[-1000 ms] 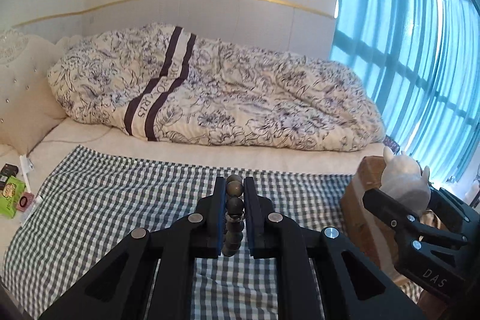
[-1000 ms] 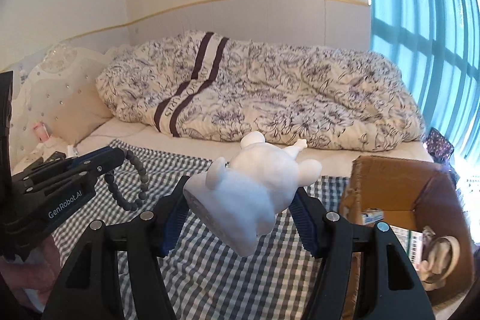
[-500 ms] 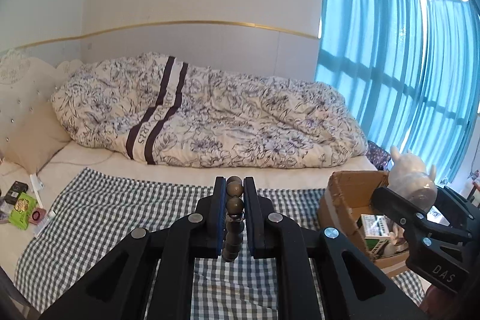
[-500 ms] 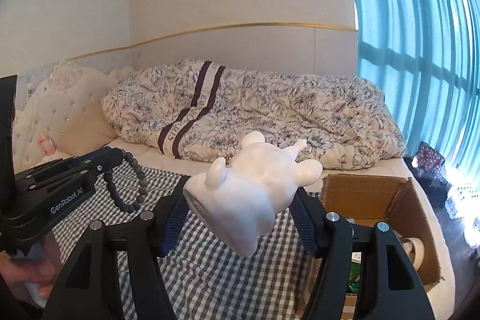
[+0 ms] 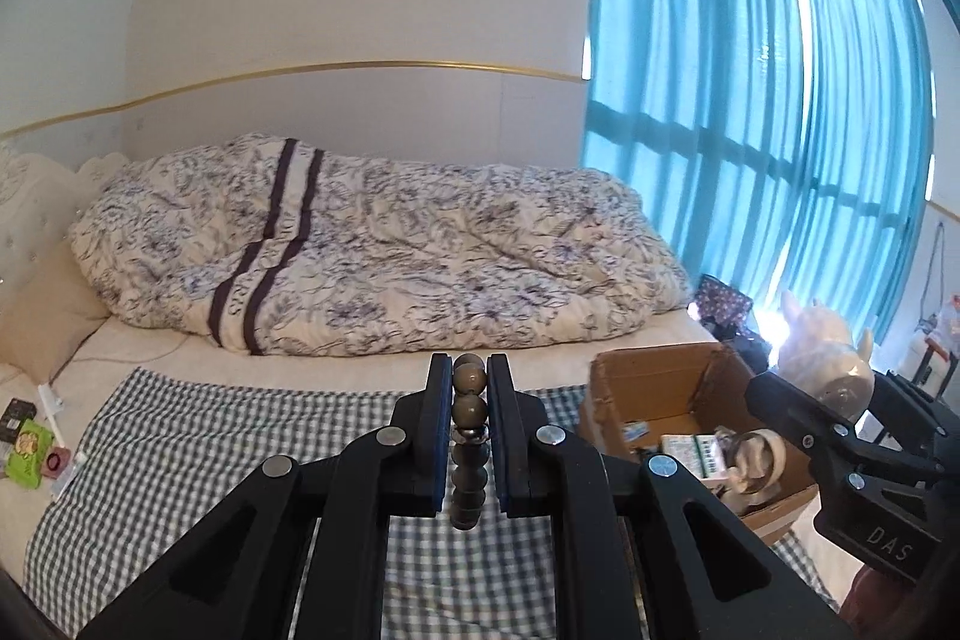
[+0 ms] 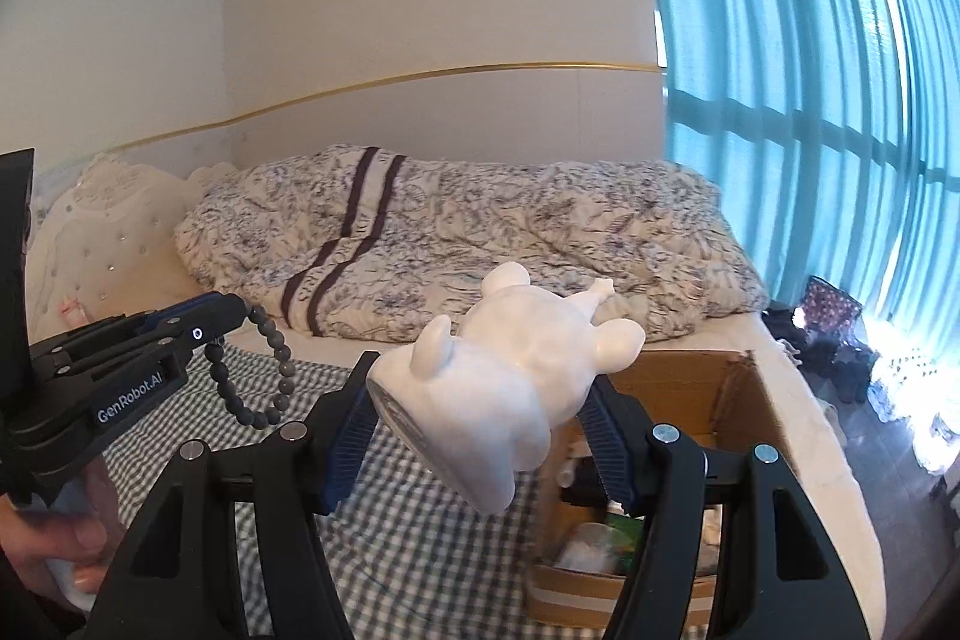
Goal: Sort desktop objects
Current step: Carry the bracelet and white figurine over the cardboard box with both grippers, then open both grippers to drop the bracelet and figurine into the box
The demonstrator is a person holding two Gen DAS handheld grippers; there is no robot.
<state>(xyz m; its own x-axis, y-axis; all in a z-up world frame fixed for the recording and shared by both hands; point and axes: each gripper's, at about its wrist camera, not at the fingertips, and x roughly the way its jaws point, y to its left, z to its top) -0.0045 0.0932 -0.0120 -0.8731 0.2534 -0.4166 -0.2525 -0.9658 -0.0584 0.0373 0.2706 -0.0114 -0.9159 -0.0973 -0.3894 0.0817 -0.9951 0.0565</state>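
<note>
Right wrist view: right gripper (image 6: 480,418) is clamped on the white figurine (image 6: 510,382), which looks hard, smooth and breakable, so its wide body is the safest hold. Left gripper (image 5: 468,436) pinches a bead bracelet (image 5: 469,406), floppy and light. Cardboard box (image 6: 690,388) sits at the checkered cloth's (image 6: 420,508) right edge.

Two grippers: the left gripper (image 5: 468,388) at 6 o'clock in its own view, the right gripper (image 6: 480,412) likewise. One bead bracelet (image 5: 468,436). One white animal figurine (image 6: 510,376). One open cardboard box (image 5: 654,382) at 4 o'clock. One floral duvet (image 5: 384,262). One checked cloth (image 5: 192,436). One green packet (image 5: 27,451) at 8 o'clock.
</note>
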